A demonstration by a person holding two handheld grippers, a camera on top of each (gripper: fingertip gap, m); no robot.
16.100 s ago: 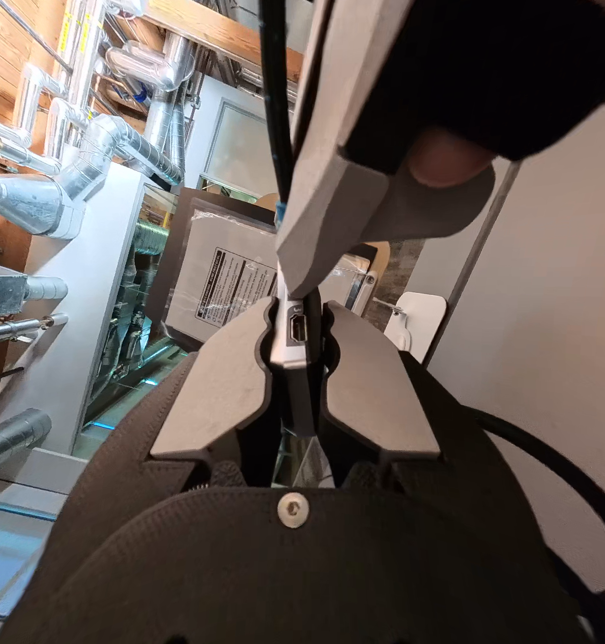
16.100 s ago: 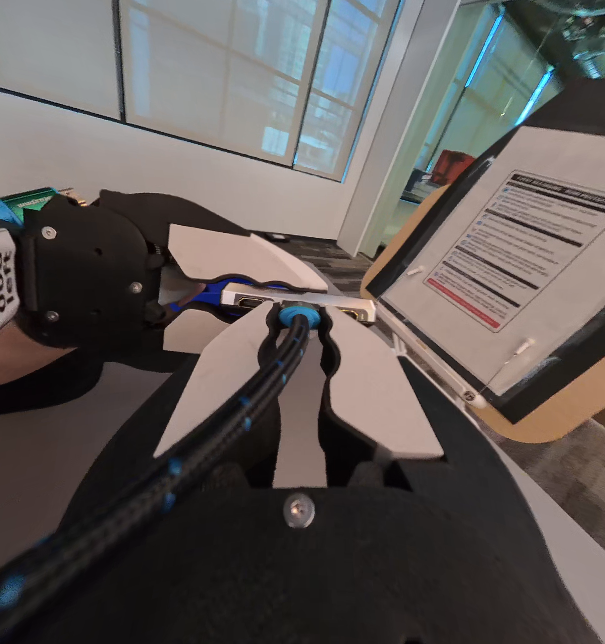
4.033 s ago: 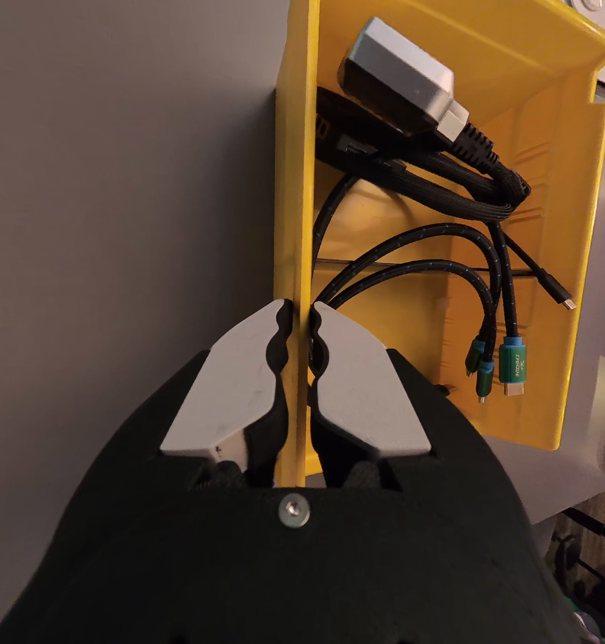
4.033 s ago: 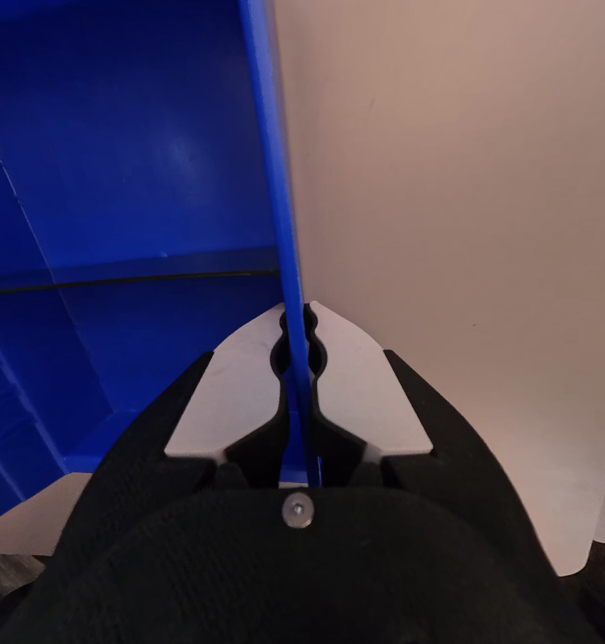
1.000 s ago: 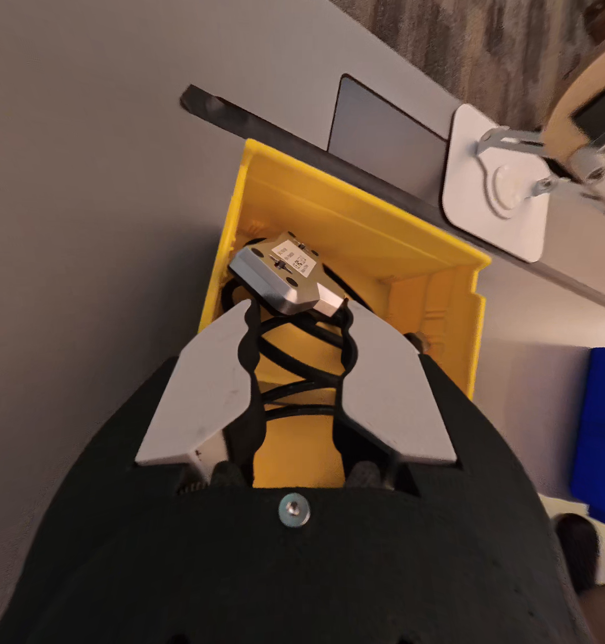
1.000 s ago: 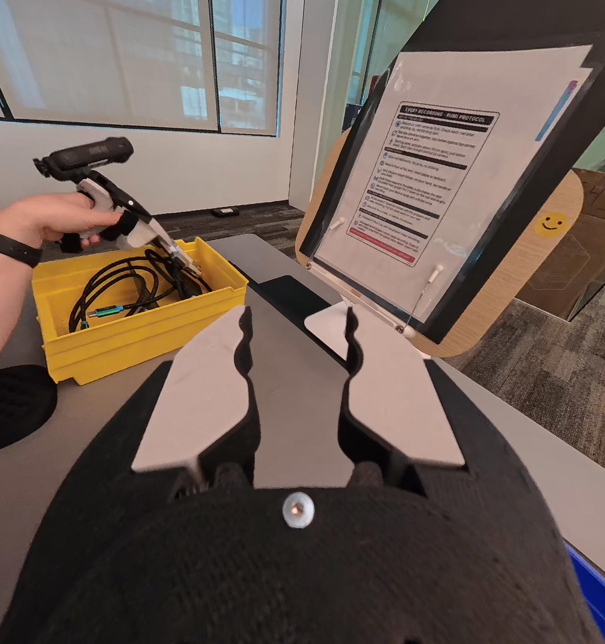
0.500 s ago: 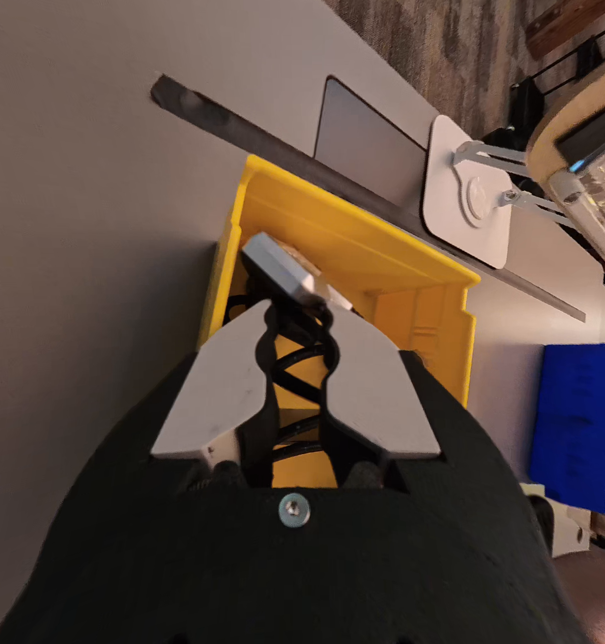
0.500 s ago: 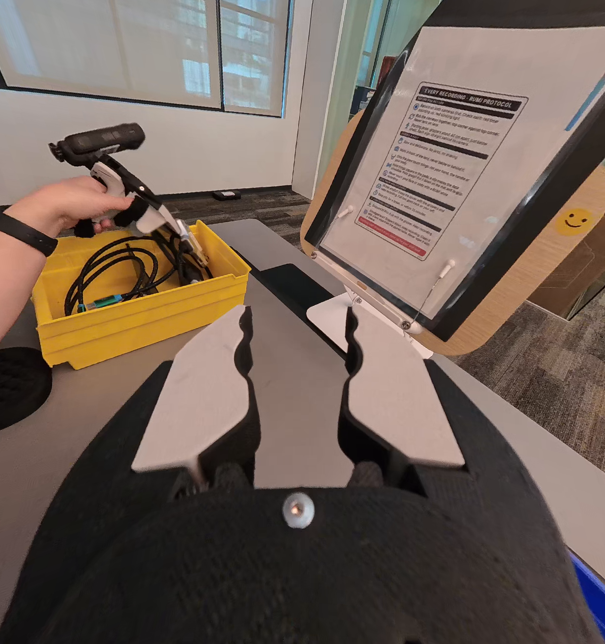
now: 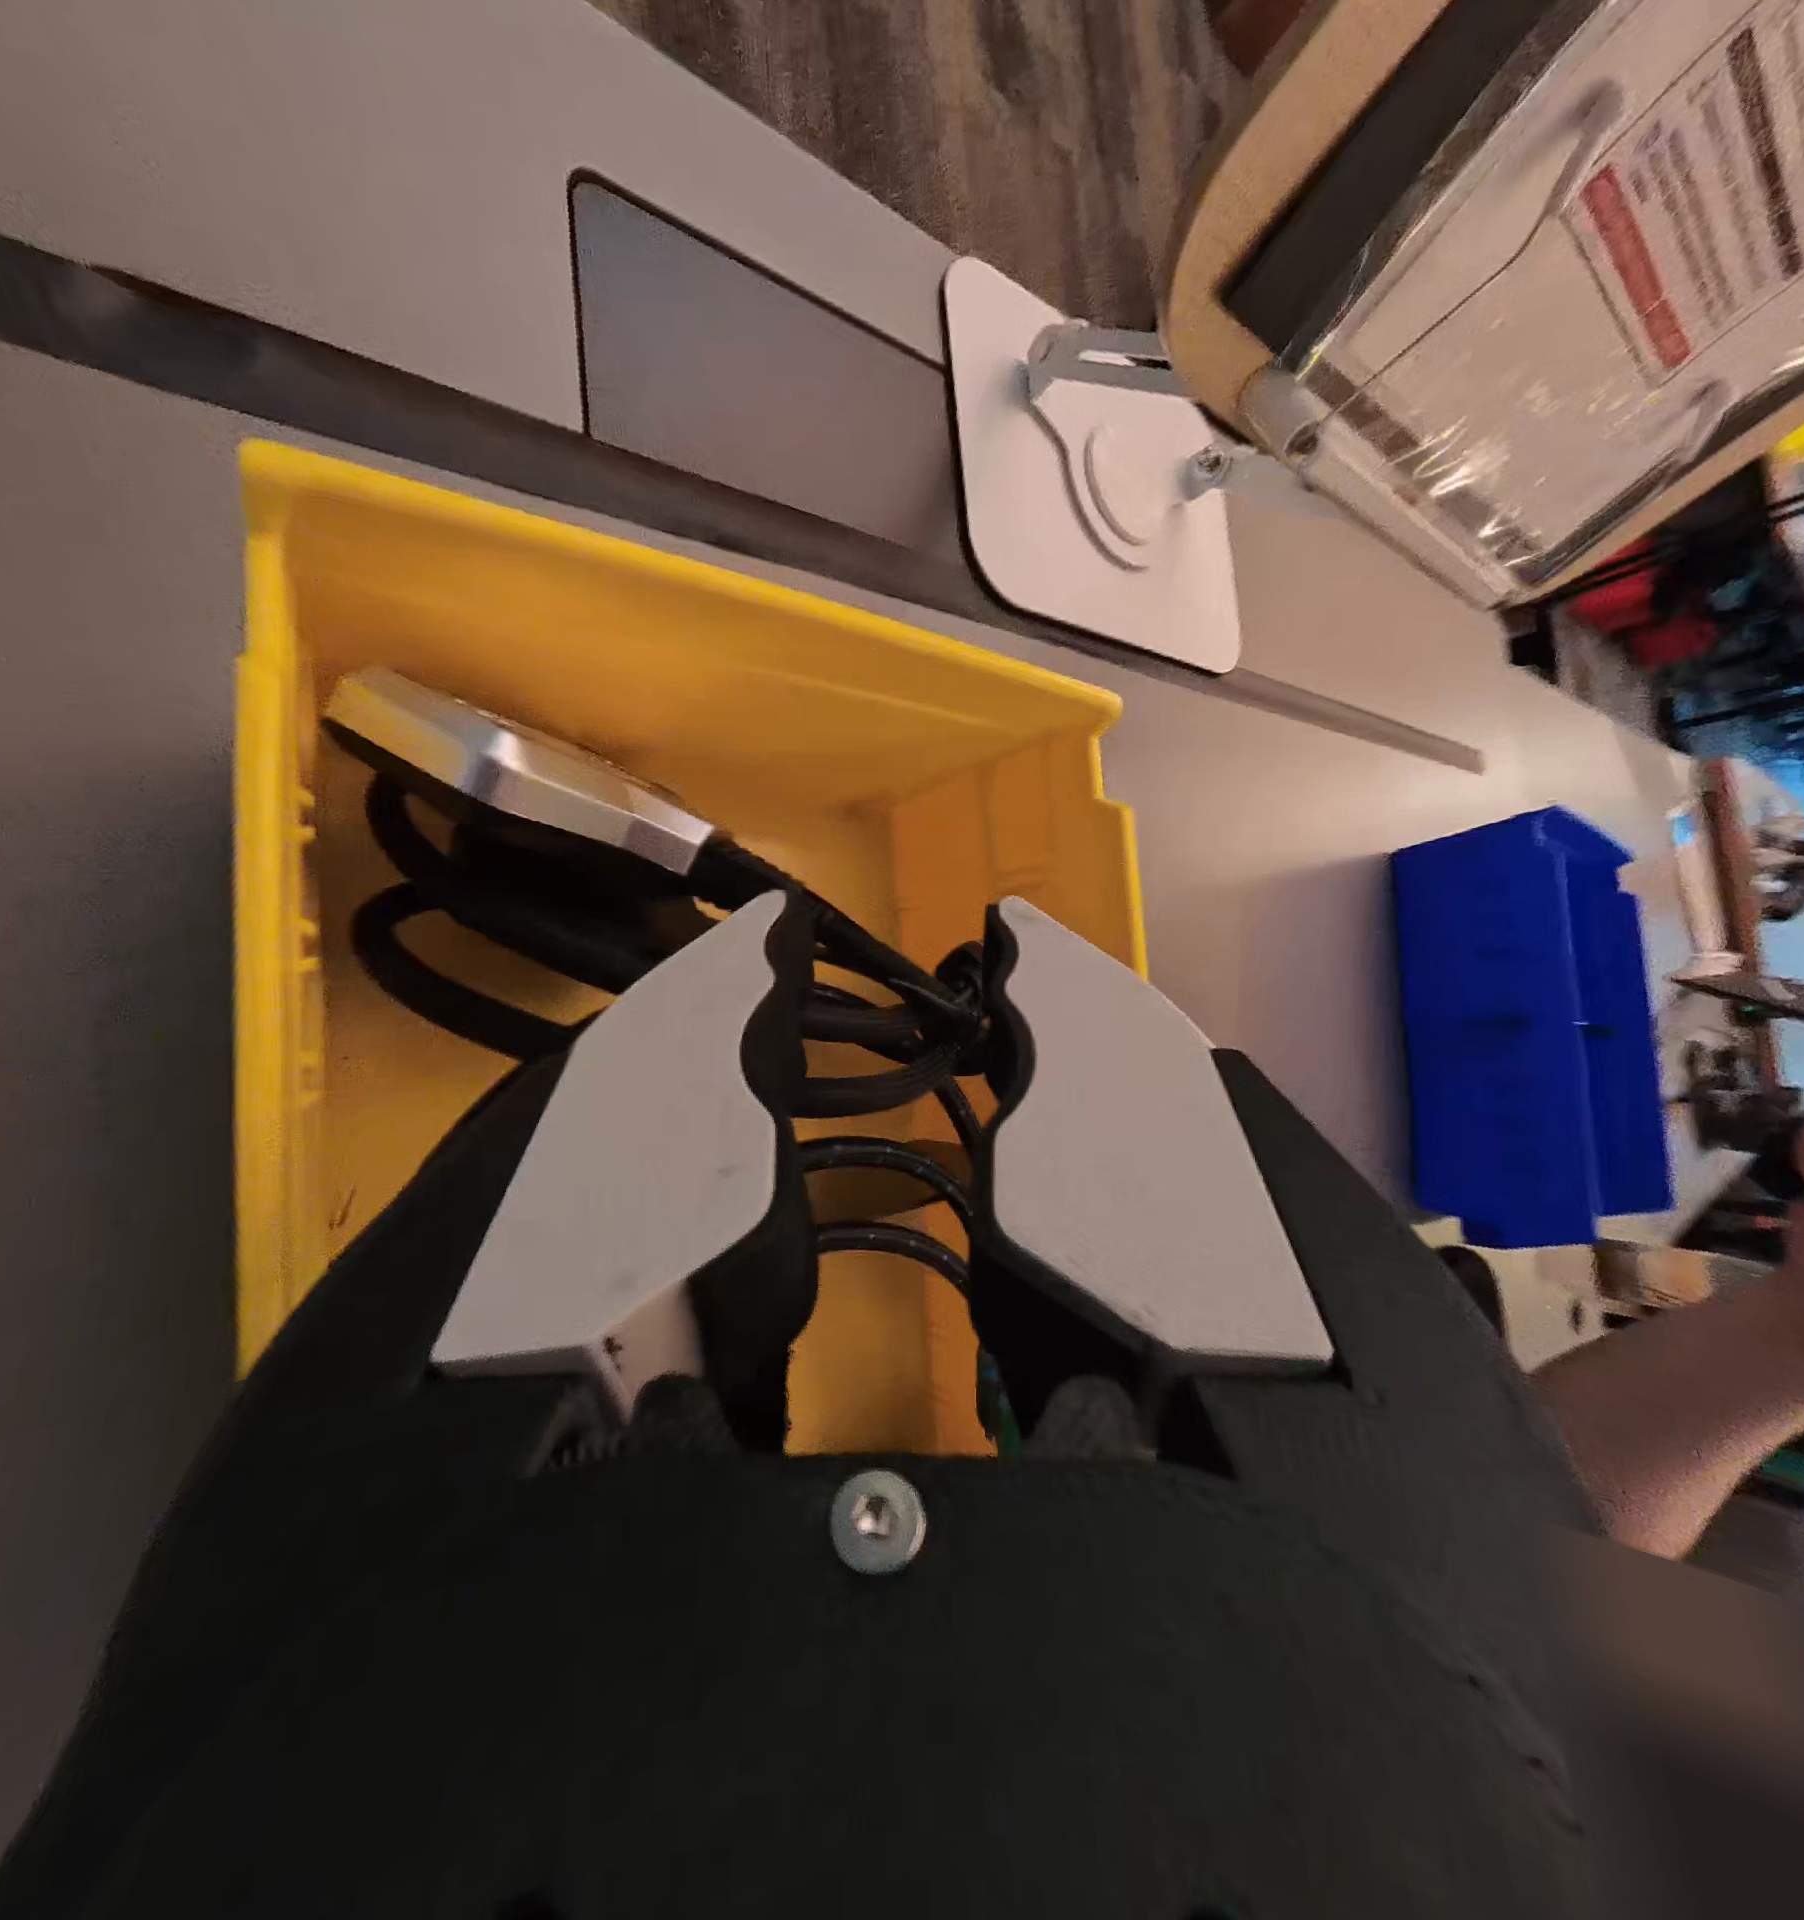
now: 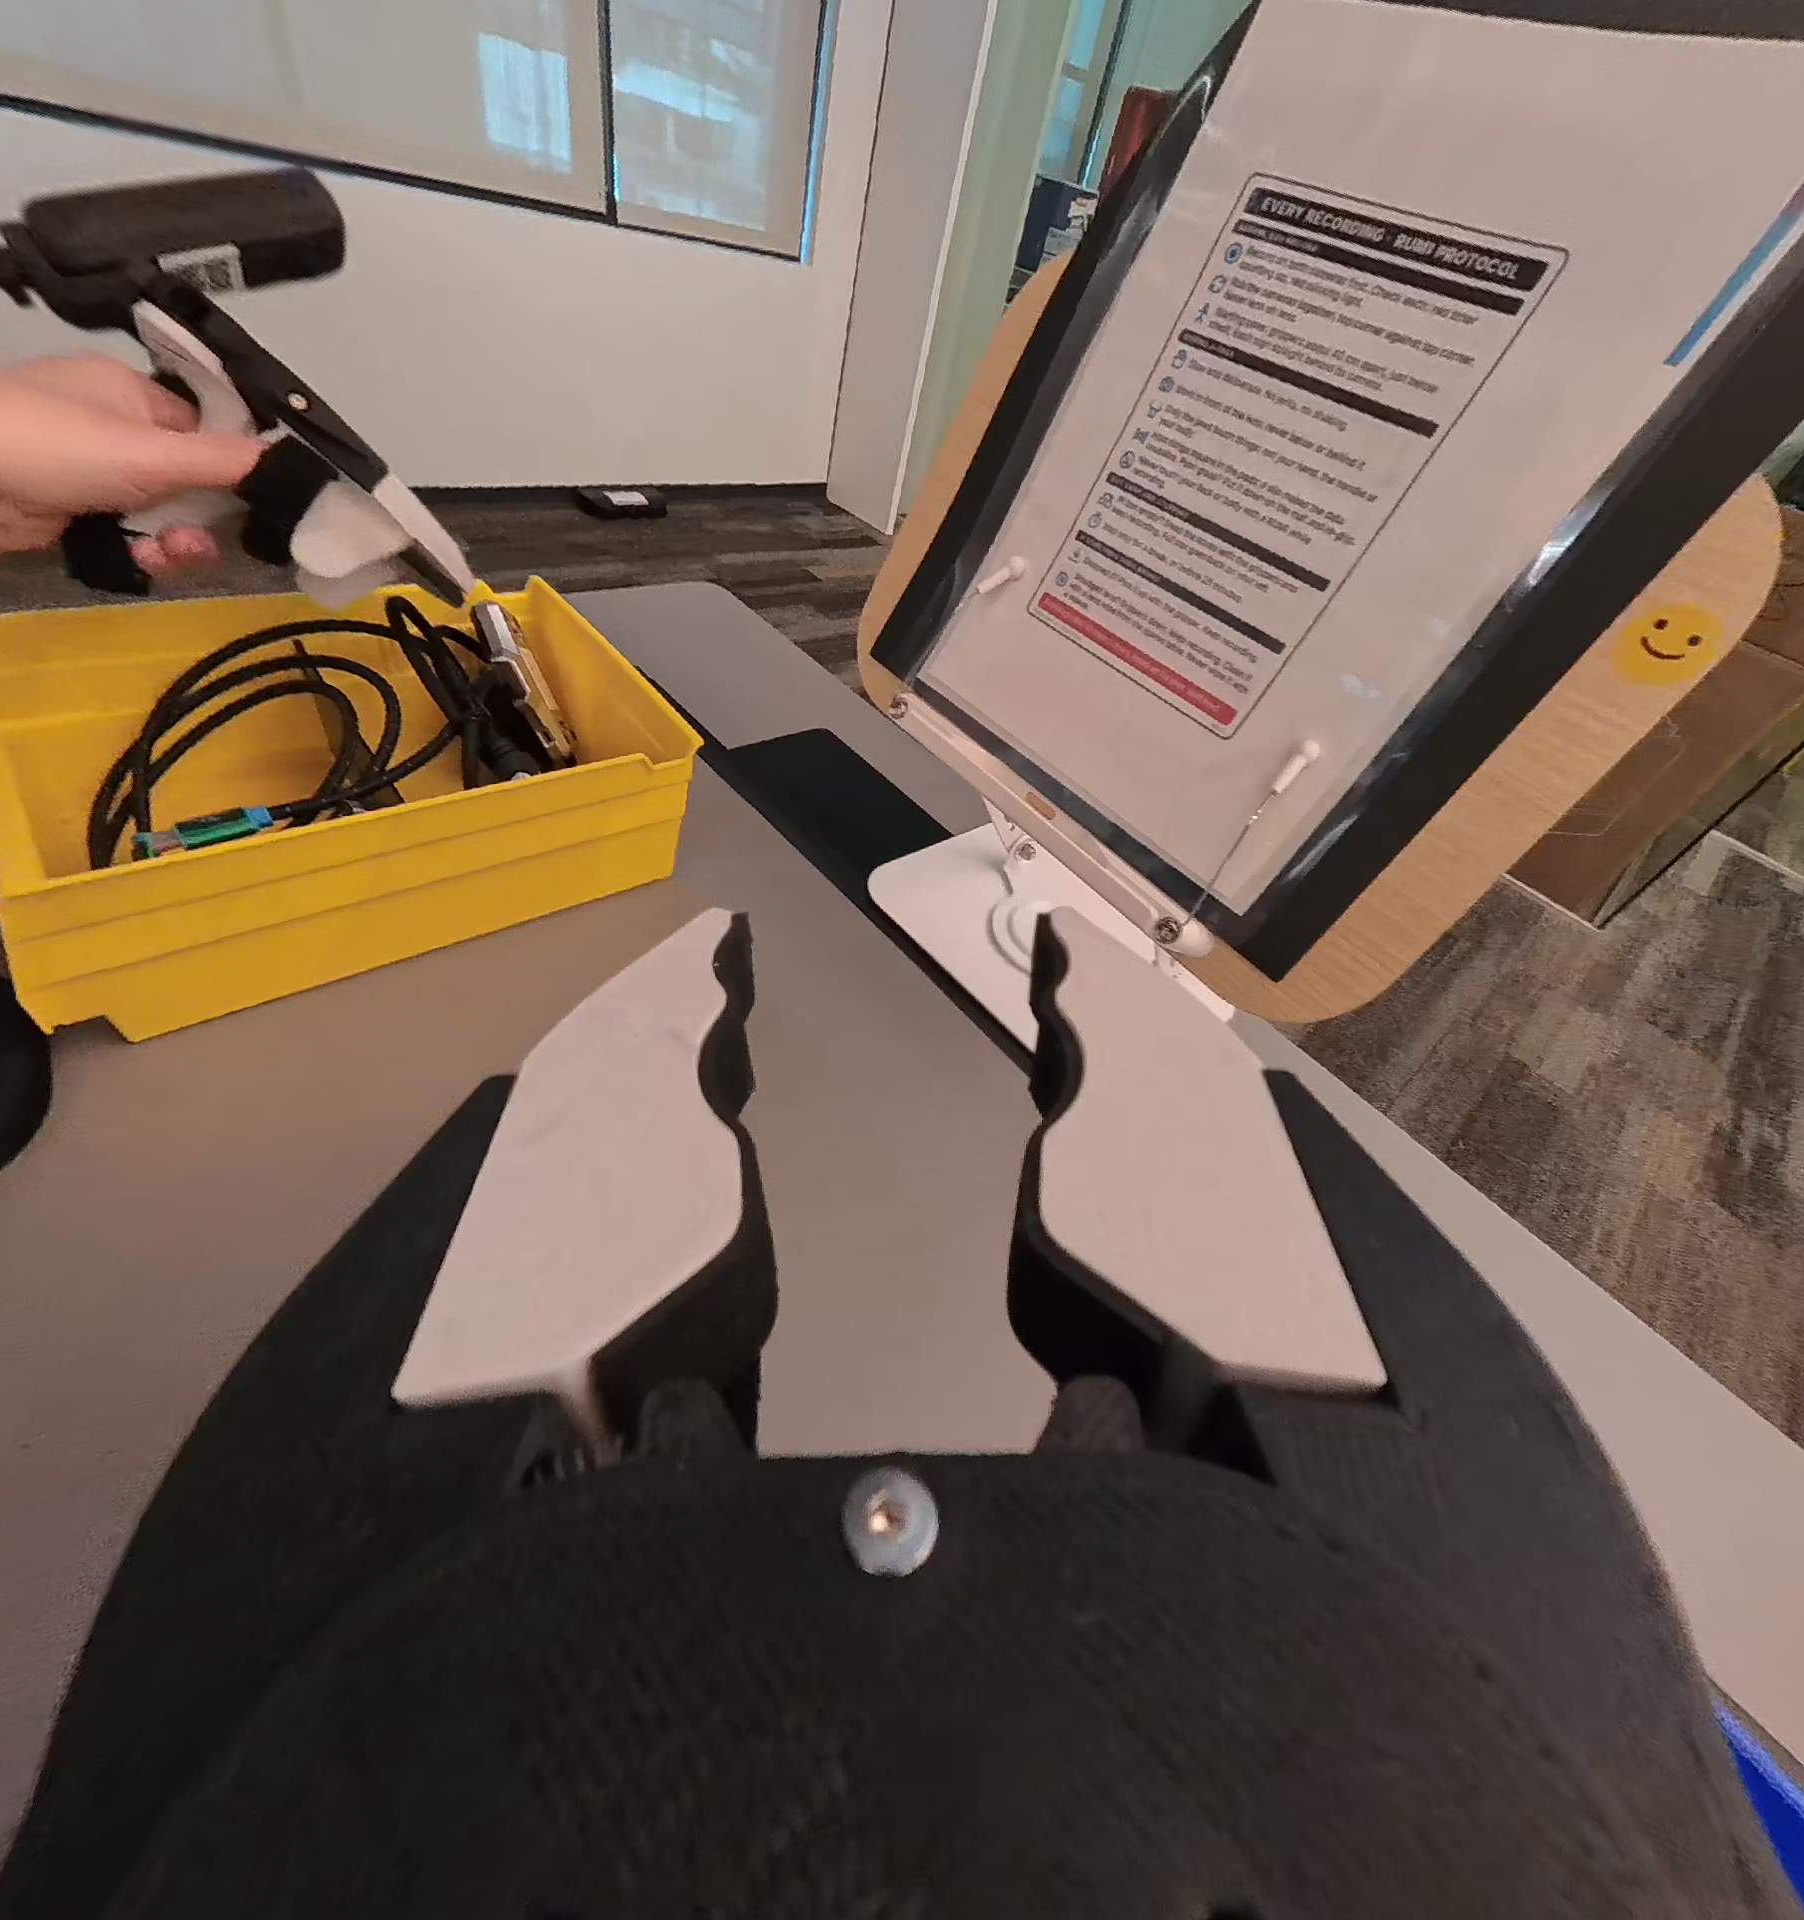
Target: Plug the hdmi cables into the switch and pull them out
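Left gripper (image 9: 882,914): jaws apart with nothing between them; poised over the yellow bin, fingertips above the bundled cable loops. In the right wrist view it (image 10: 451,582) is held by a hand (image 10: 56,457) and angled down at the far end of the bin.
Right gripper (image 10: 882,935): jaws apart and empty; held above bare table, well apart from the bin, pointing toward the stand base.
Table (image 10: 254,1164): grey top with a dark strip (image 9: 358,384) running across it behind the bin.
Display stand (image 10: 1293,499): tilted panel bearing a printed sheet, on a white base plate (image 9: 1095,468); stands at the far side of the table, to the right of the yellow bin.
Yellow bin (image 9: 669,634): open-topped, resting on the table; holds the switch and the cables.
Blue bin (image 9: 1521,1018): on the table, well apart from the yellow bin.
HDMI cables (image 9: 524,935): black, coiled in loose loops on the floor of the yellow bin; one green-tipped connector (image 10: 202,836) lies at the near left end.
Switch (image 9: 524,769): silver metal body, tilted, propped on the cable coils at the far end of the yellow bin, near its wall; a black lead runs from it toward the left gripper's fingertips.
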